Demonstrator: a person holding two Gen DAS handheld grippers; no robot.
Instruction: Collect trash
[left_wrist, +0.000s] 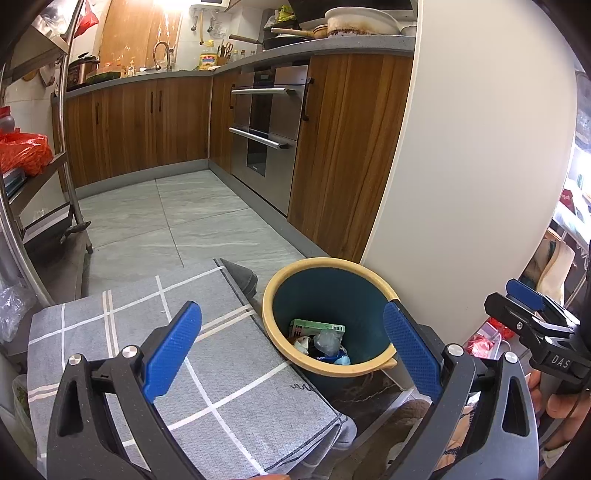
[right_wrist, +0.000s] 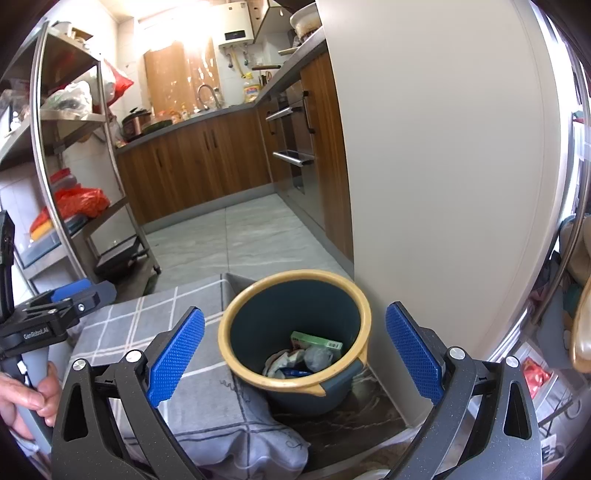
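Note:
A dark blue trash bin with a yellow rim (left_wrist: 275, 325) stands on the floor against a cream wall; it also shows in the right wrist view (right_wrist: 364, 325). Inside lie a green box (left_wrist: 317, 326), crumpled plastic and paper scraps (right_wrist: 295, 360). My left gripper (left_wrist: 291, 350) is open and empty, hovering above the bin's left side and a grey checked mat. My right gripper (right_wrist: 295, 354) is open and empty, directly above the bin's mouth. The right gripper also shows at the right edge of the left wrist view (left_wrist: 532, 306).
A grey checked mat (left_wrist: 147, 339) lies left of the bin. Wooden kitchen cabinets (left_wrist: 147, 125) and a steel oven (left_wrist: 266, 125) stand behind. A metal shelf rack (right_wrist: 70, 184) with red bags is at left. The cream wall (left_wrist: 480, 147) is at right.

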